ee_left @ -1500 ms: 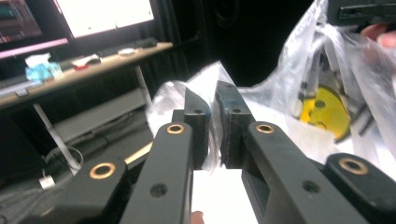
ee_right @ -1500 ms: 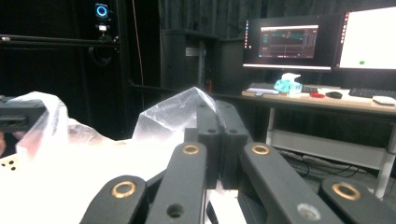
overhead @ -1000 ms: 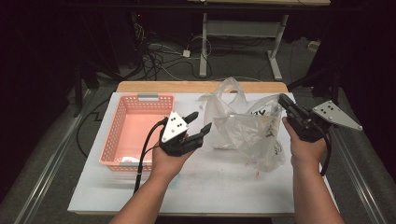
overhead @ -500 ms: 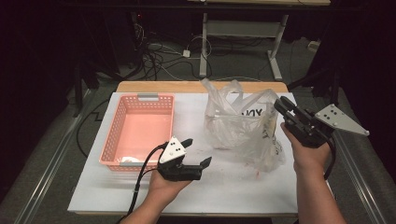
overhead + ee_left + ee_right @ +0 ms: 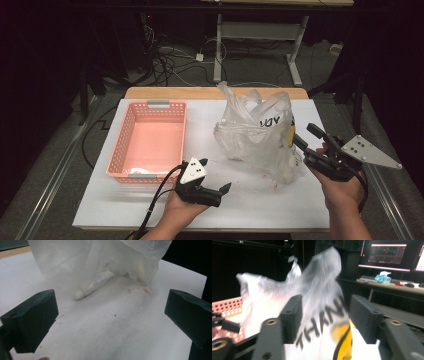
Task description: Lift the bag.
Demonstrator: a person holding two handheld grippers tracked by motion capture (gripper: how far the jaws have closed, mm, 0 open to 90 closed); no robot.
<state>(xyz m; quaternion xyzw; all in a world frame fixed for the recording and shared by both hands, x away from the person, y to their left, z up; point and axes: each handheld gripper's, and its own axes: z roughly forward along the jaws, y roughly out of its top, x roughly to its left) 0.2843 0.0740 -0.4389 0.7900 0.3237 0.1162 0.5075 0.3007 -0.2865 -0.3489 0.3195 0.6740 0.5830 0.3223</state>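
Bag [image 5: 260, 135] stands released on table [image 5: 150, 210]; left gripper [image 5: 216, 192] and right gripper [image 5: 306, 140] jaws just spread, empty; basket [image 5: 150, 105] awaits contents.

Looking like a lab: monitors [image 5: 390, 253] glowing on a desk [image 5: 387, 286], cables [image 5: 172, 62] lying on dark floor.

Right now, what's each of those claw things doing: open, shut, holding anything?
Left gripper: jaws have just been opening, now wide apart, holding nothing, low over the table.
Right gripper: jaws have just been opening beside the plastic bag; no grip on it.
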